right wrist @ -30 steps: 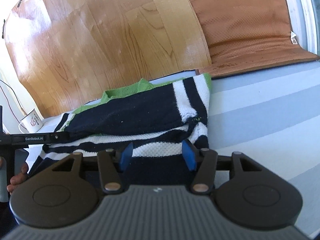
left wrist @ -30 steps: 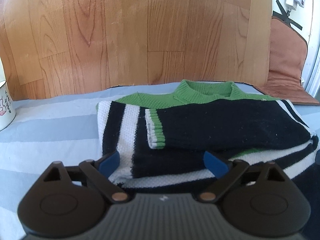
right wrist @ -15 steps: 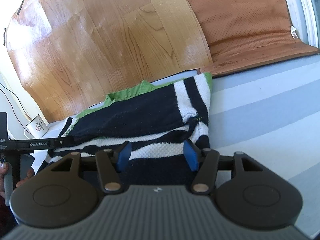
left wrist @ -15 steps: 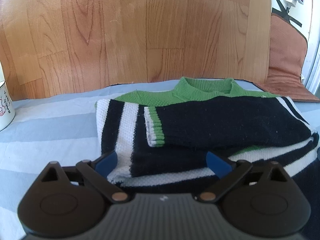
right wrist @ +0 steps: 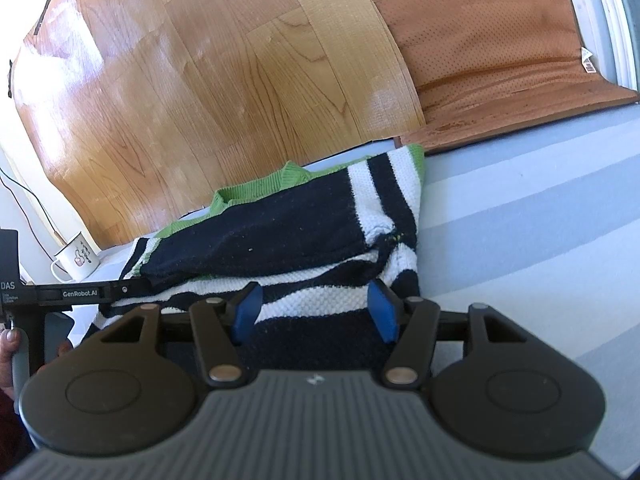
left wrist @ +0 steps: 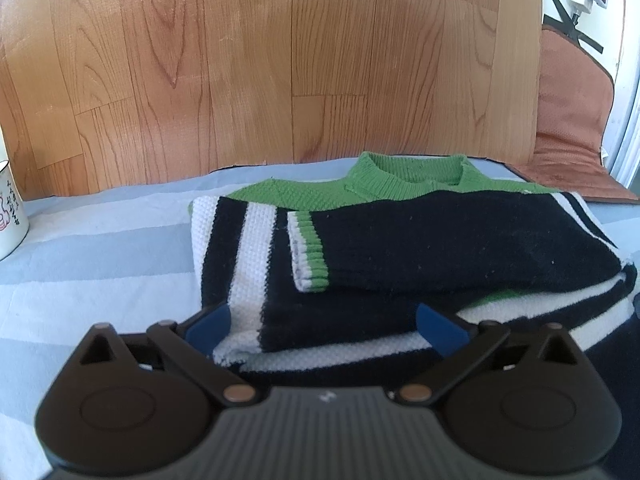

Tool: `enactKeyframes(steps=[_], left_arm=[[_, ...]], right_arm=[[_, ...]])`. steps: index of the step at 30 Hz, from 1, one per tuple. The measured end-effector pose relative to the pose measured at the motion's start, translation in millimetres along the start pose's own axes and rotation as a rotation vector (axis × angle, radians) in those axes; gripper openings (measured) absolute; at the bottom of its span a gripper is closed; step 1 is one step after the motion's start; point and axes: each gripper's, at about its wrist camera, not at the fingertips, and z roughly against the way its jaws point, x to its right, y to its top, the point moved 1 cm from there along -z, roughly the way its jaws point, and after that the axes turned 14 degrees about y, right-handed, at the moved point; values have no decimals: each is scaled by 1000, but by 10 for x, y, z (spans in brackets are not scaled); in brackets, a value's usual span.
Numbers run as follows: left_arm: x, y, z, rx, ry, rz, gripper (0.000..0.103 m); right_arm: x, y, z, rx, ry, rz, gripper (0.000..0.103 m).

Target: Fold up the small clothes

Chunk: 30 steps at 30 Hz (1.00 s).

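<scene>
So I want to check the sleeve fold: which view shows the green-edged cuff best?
The left wrist view: the cuff faces the camera, lying flat on the folded sweater. In the right wrist view only its edge shows, a green sliver at the sweater's far left end.

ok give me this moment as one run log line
stage: sweater folded on striped sheet | left claw: just opened wide, pads clear of the knit | right claw: open at near hem

folded sweater (left wrist: 400,248) on bedsheet (left wrist: 100,248), mug (left wrist: 10,212) far left
</scene>
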Motion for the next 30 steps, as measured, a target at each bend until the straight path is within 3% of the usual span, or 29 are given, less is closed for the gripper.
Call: enactKeyframes(steps=[23, 30], left_arm=[[-5, -6, 74, 7, -8, -23, 103], [76, -32, 26, -8, 33, -77, 103]], right_arm=[[-2, -5, 15, 6, 11, -15, 63], [34, 7, 29, 12, 31, -37, 63]])
